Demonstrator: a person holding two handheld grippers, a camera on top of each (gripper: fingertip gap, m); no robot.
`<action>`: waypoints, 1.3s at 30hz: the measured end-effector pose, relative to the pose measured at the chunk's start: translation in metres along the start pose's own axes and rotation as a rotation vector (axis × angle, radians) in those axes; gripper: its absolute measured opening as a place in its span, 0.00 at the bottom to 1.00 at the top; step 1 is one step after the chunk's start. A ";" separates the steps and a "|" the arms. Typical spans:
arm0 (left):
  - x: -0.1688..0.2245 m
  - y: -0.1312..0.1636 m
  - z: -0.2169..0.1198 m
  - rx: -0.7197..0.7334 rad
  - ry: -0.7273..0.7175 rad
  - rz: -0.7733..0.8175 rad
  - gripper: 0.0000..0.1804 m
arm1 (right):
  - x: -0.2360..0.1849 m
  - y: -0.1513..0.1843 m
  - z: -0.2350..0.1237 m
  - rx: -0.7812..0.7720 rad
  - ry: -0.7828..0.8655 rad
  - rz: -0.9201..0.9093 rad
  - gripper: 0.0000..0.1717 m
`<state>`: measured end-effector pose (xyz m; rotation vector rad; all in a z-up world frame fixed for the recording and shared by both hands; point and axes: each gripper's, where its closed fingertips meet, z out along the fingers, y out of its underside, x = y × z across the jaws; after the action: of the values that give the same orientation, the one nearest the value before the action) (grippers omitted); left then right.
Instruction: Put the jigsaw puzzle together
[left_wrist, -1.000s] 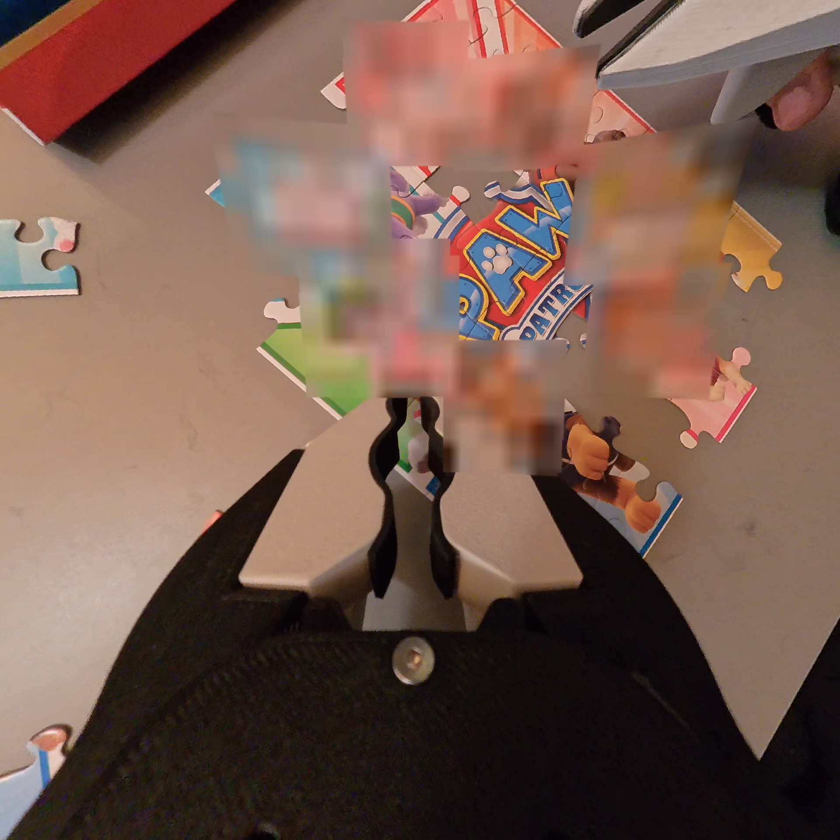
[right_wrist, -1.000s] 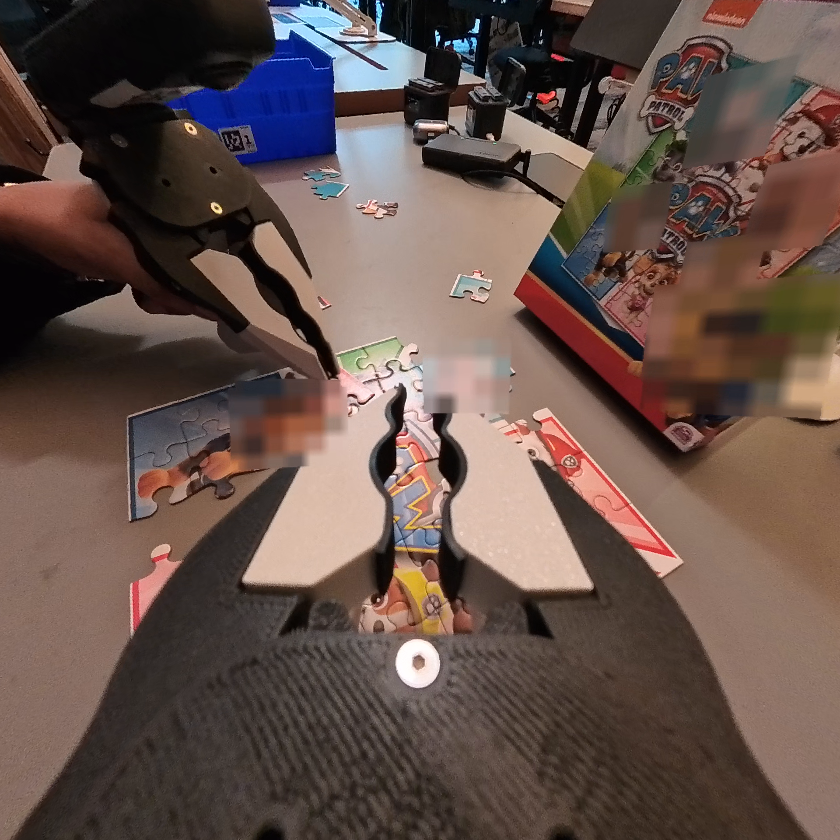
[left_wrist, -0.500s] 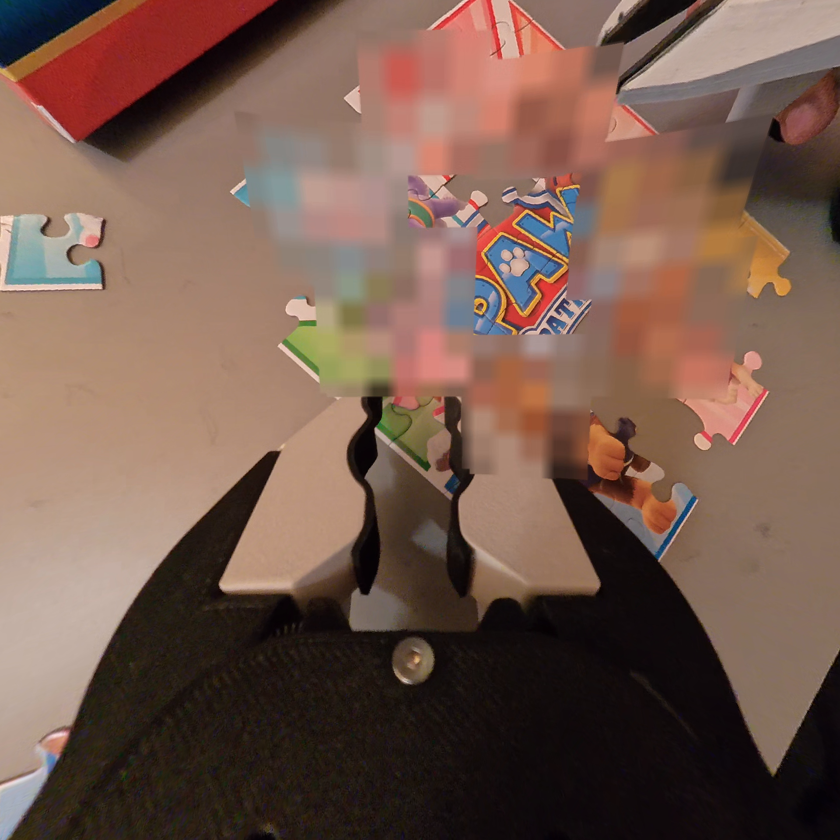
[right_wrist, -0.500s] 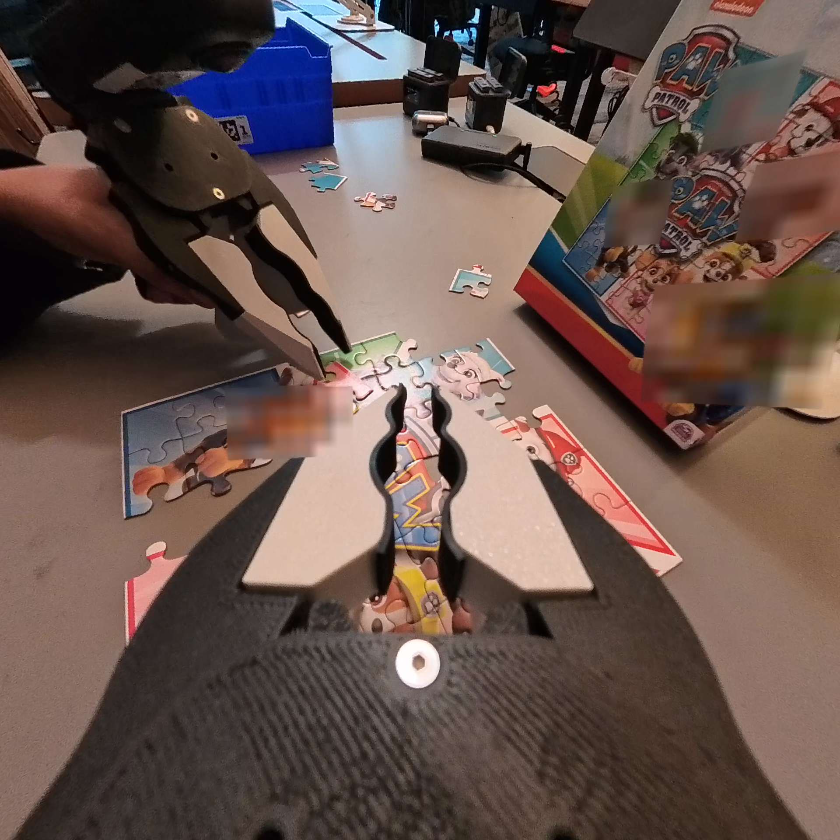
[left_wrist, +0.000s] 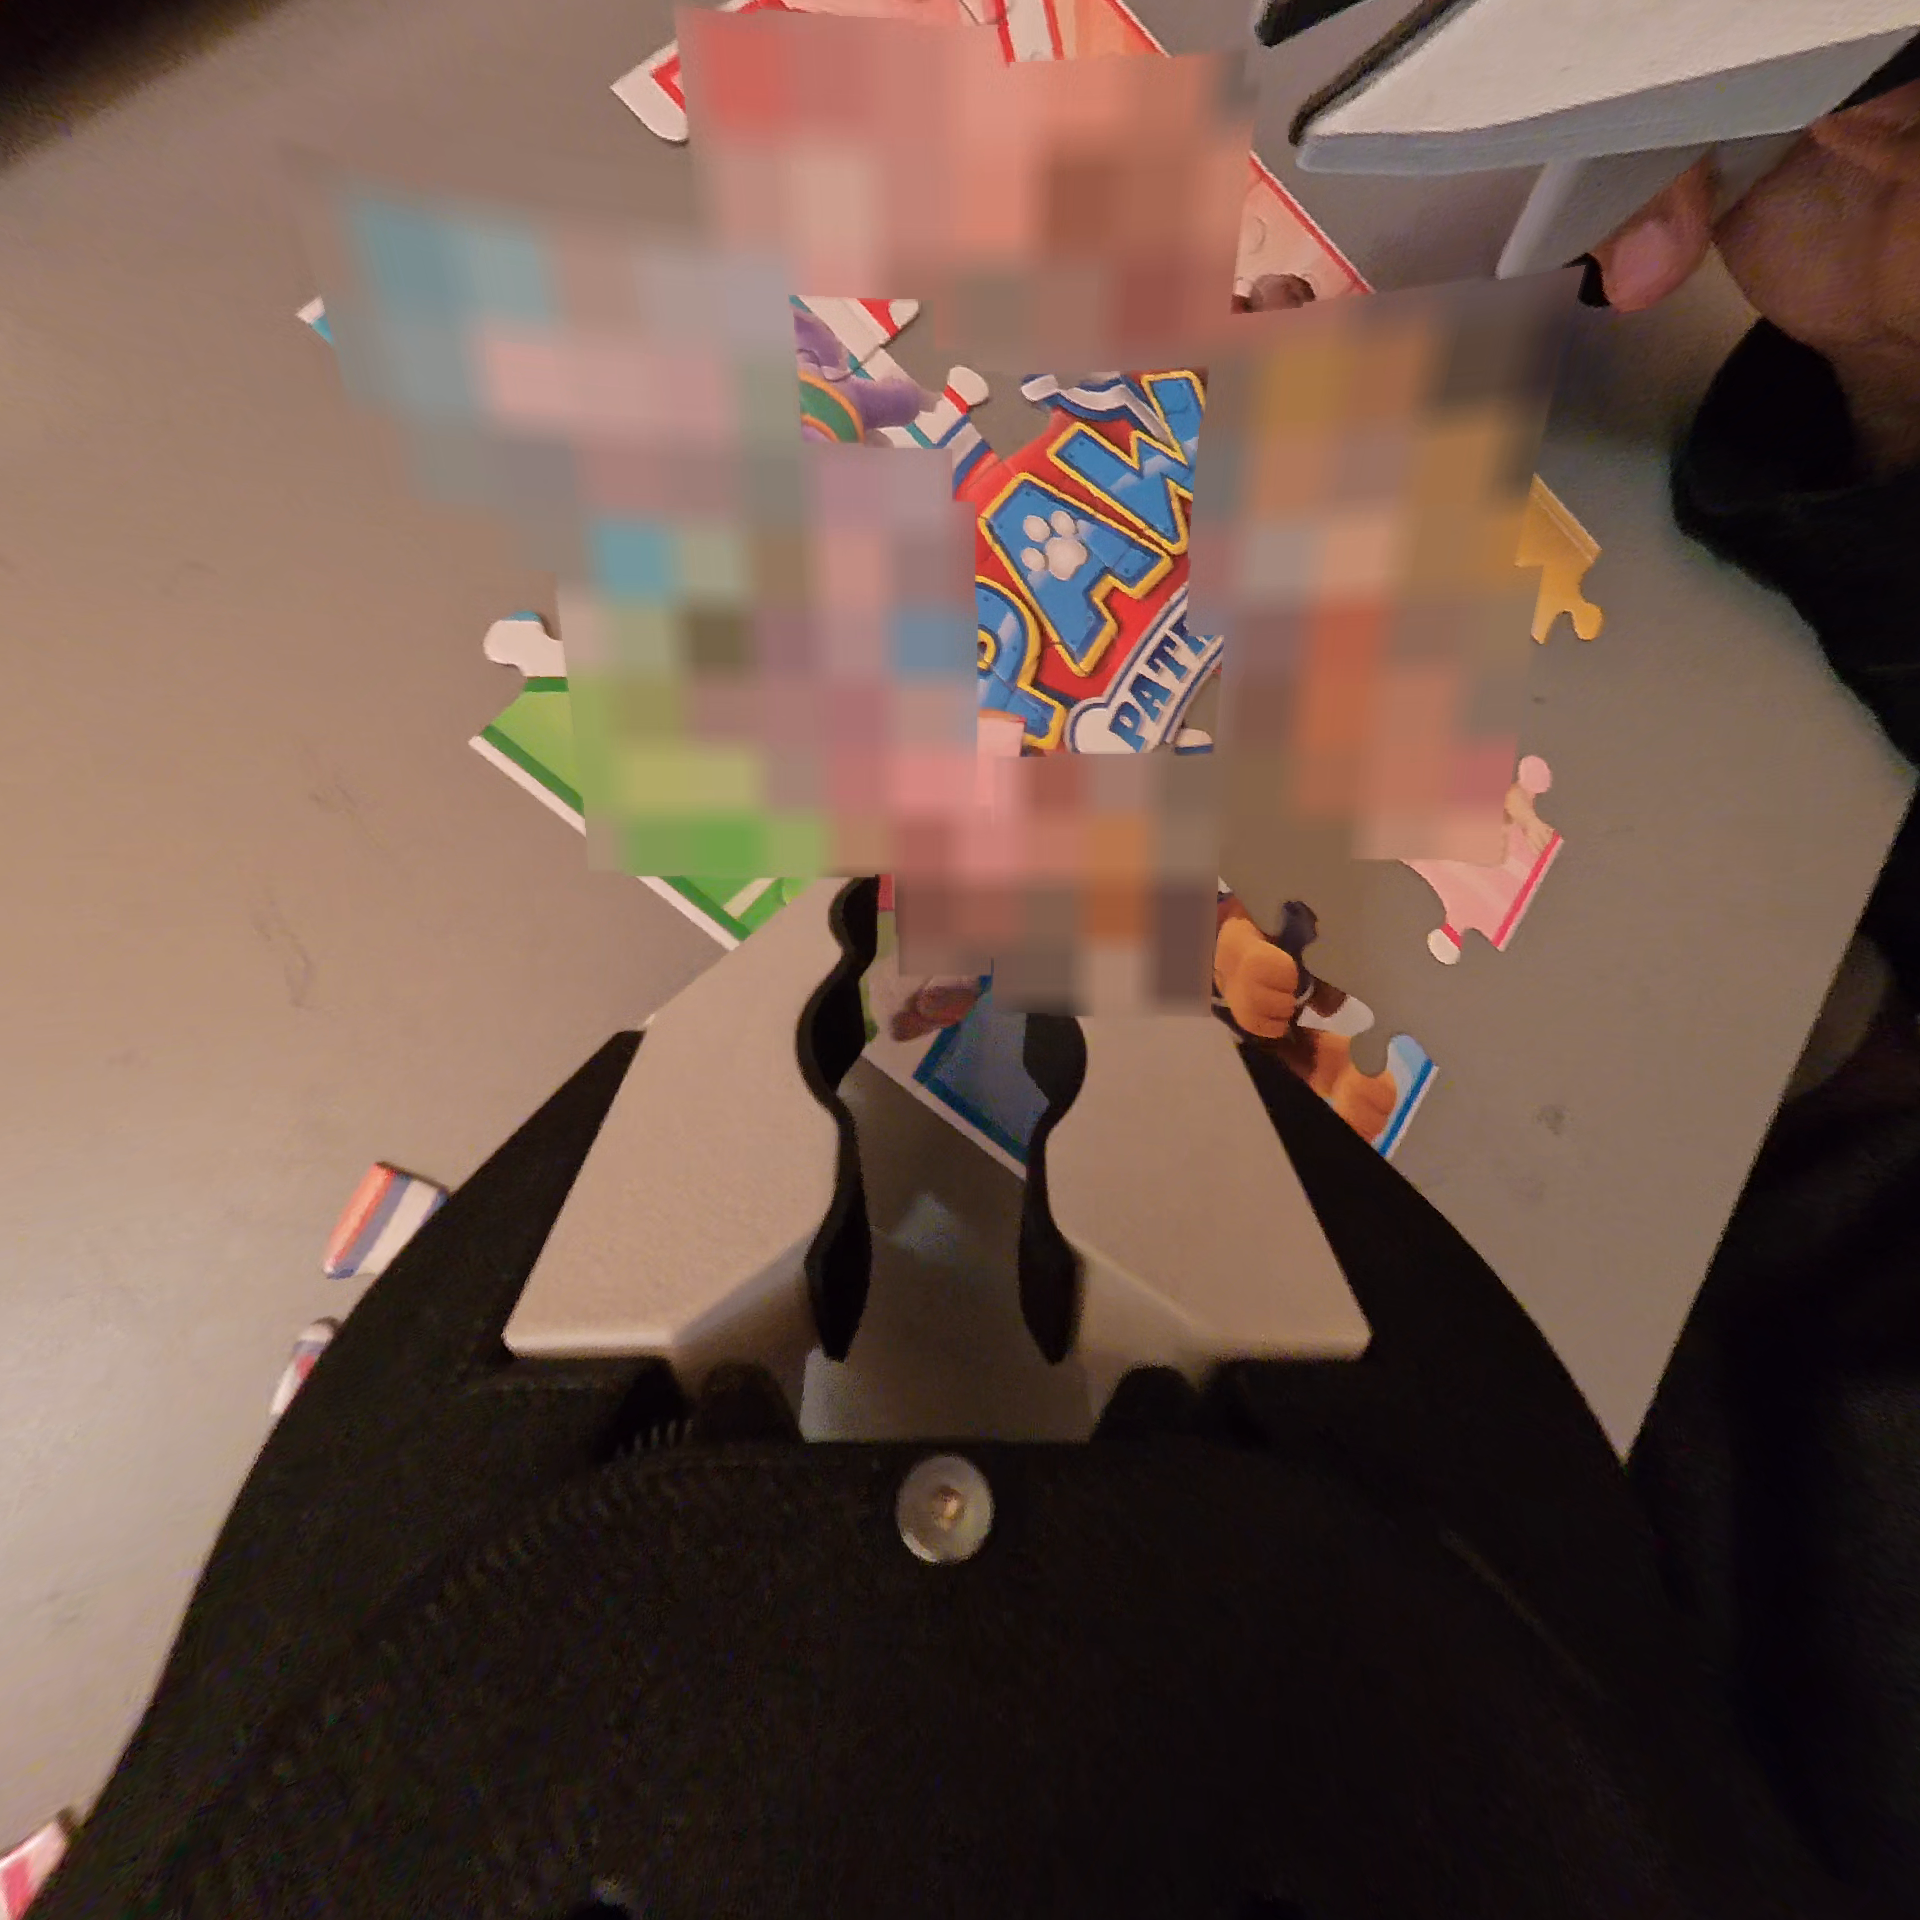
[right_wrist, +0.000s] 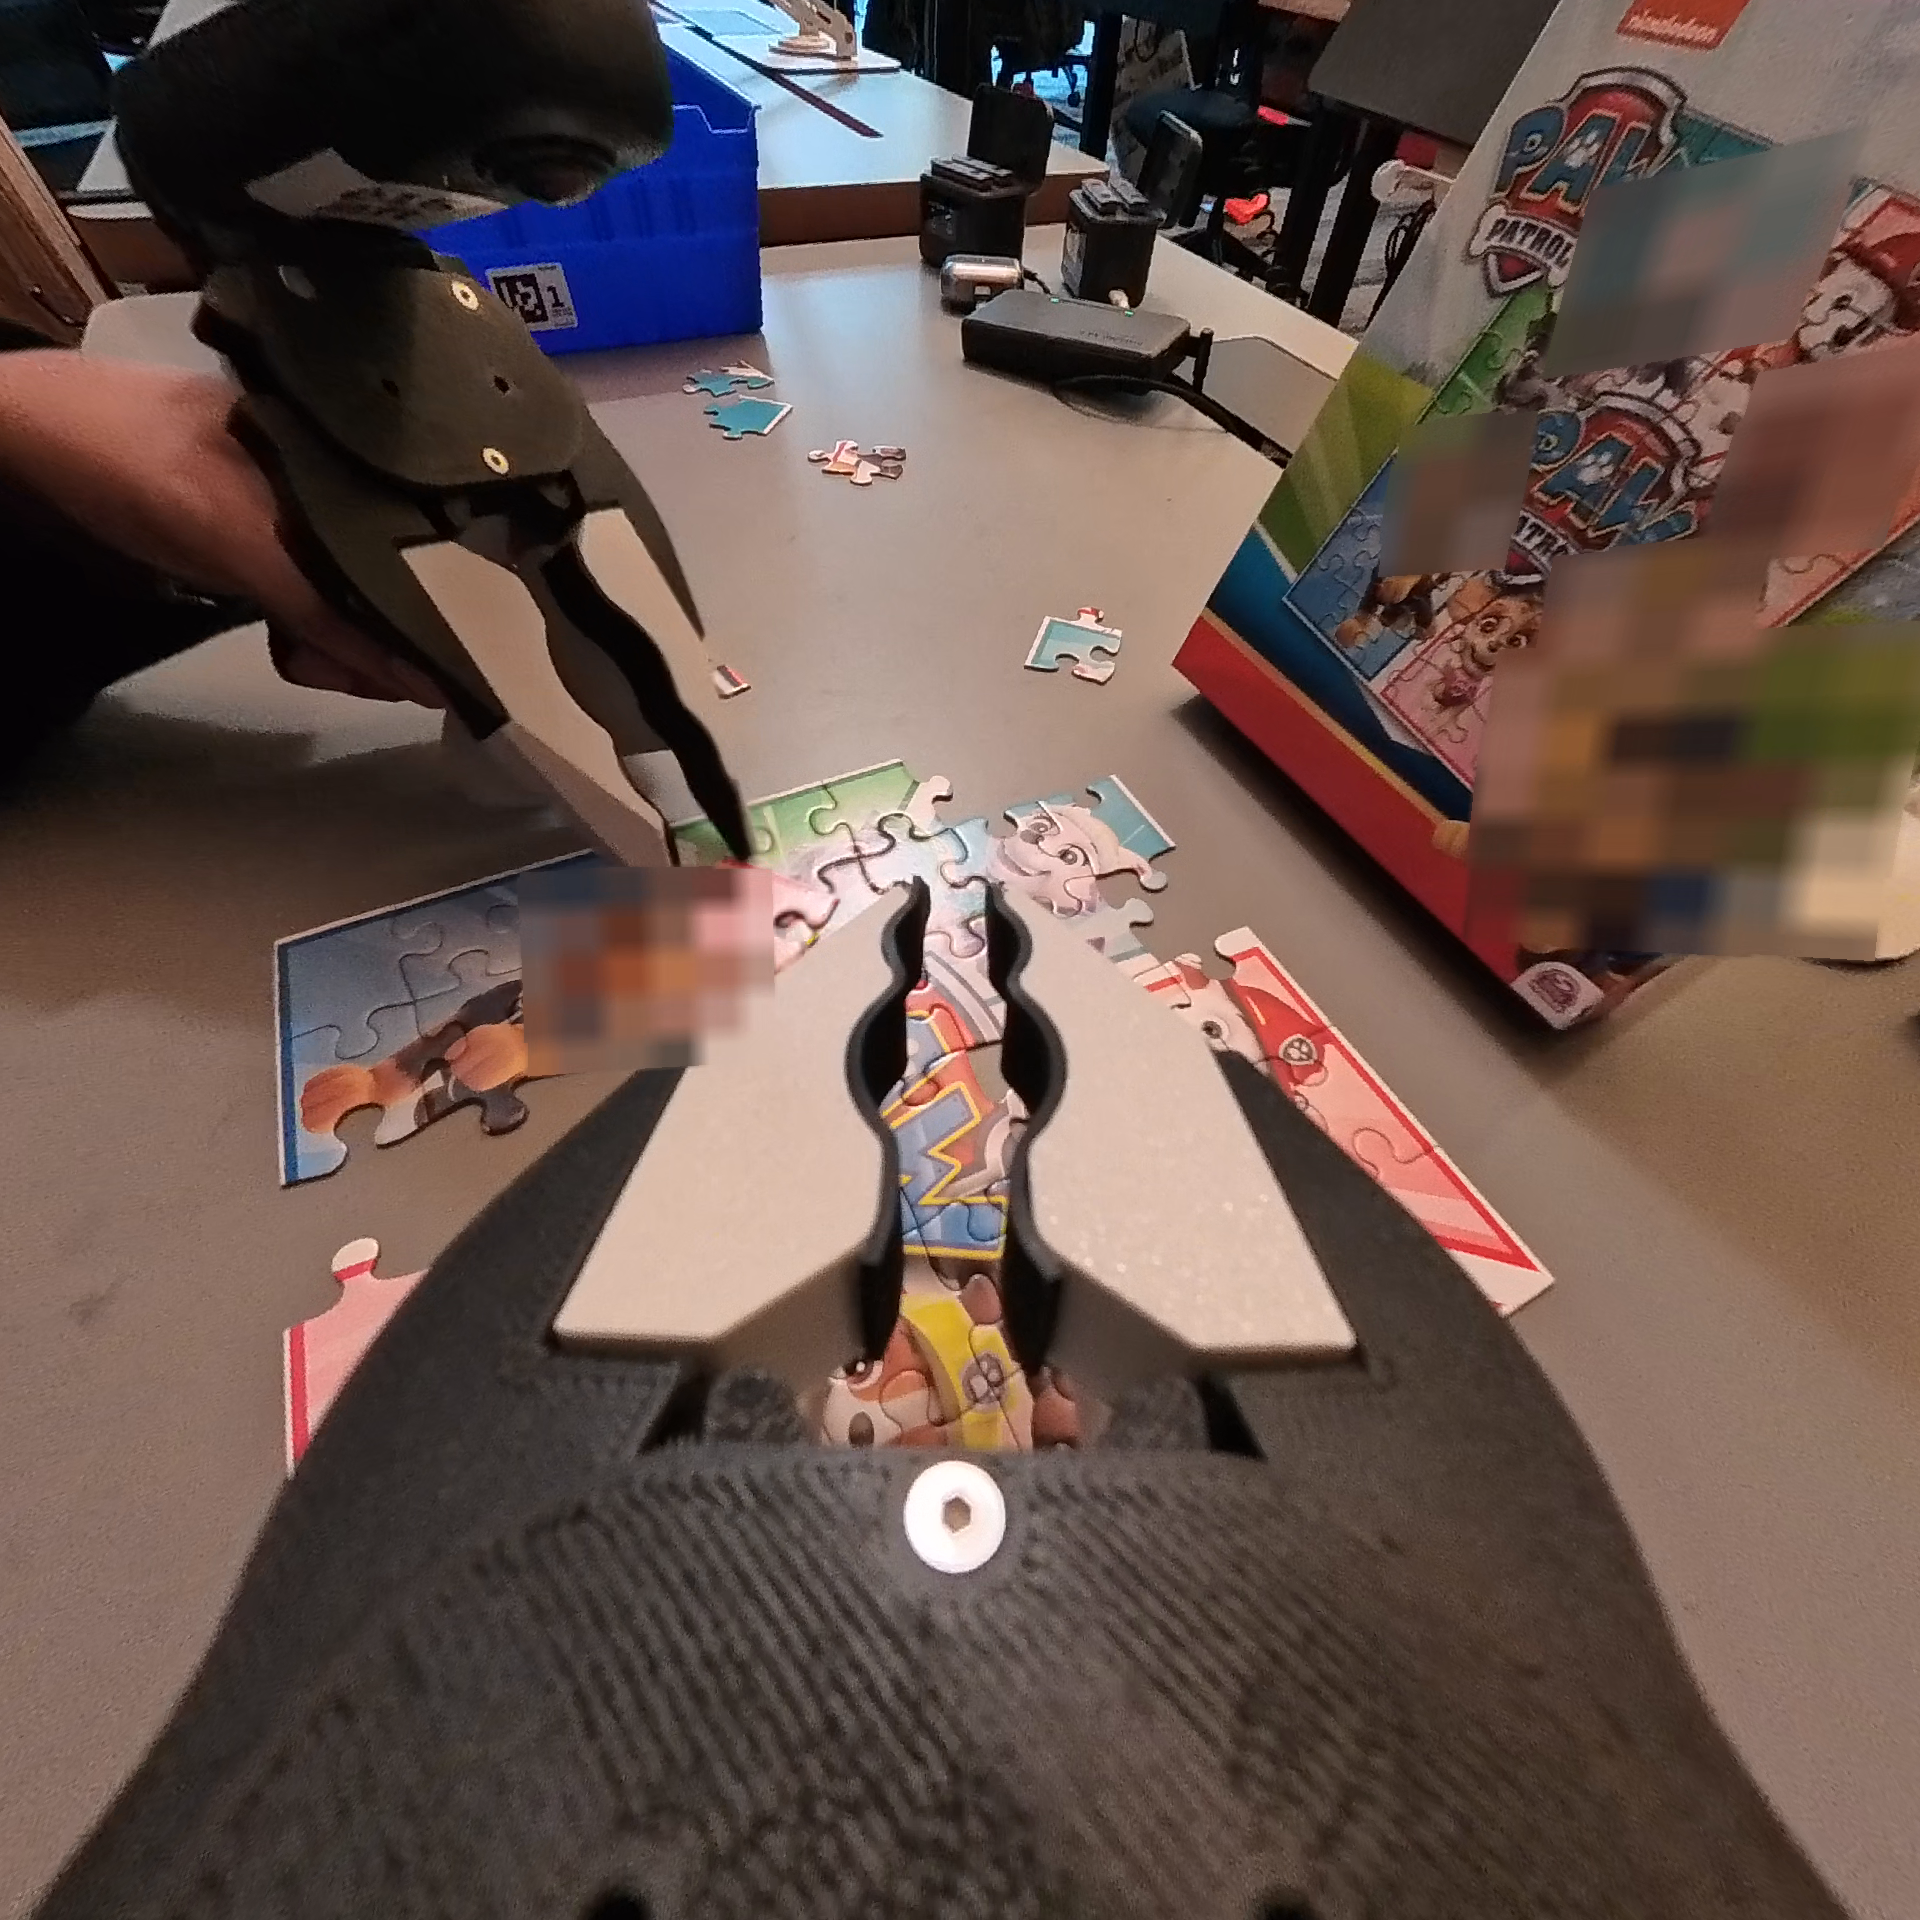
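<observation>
LEFT: my left claw (right_wrist: 717, 847) stands narrowly apart, nothing gripped, tips at the near-left of the half-built puzzle (right_wrist: 1049, 862) | RIGHT: my right claw (right_wrist: 956, 904) narrow, bare, over its middle | RISK: I judge a low tip could snag a tab, lifting joined pieces off the table (right_wrist: 935, 582)

You have two grippers: the left gripper (right_wrist: 727, 847) at upper left and the right gripper (right_wrist: 954, 904) at lower centre. One partly assembled jigsaw puzzle (right_wrist: 1049, 862) lies mid-frame, and one puzzle box (right_wrist: 1340, 675) stands at right. You can count about five loose puzzle pieces (right_wrist: 1075, 646) on the one grey table (right_wrist: 935, 582); one blue bin (right_wrist: 623, 260) sits at upper left, with two black chargers (right_wrist: 1112, 244) and one black adapter (right_wrist: 1075, 332) at top centre.
</observation>
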<state>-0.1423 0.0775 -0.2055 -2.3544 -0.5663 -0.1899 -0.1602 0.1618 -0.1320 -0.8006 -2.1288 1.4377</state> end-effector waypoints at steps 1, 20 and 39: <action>0.004 0.001 0.000 -0.006 0.018 0.002 0.13 | 0.000 0.000 0.000 0.000 0.000 0.000 0.06; 0.025 -0.004 0.000 0.011 0.112 0.020 0.10 | -0.001 0.002 0.001 -0.012 -0.002 -0.005 0.06; 0.010 -0.006 -0.001 0.033 0.064 -0.007 0.09 | -0.036 0.033 0.024 -0.198 -0.113 -0.091 0.12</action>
<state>-0.1360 0.0843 -0.1985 -2.3064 -0.5436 -0.2561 -0.1417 0.1308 -0.1729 -0.6968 -2.3893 1.2676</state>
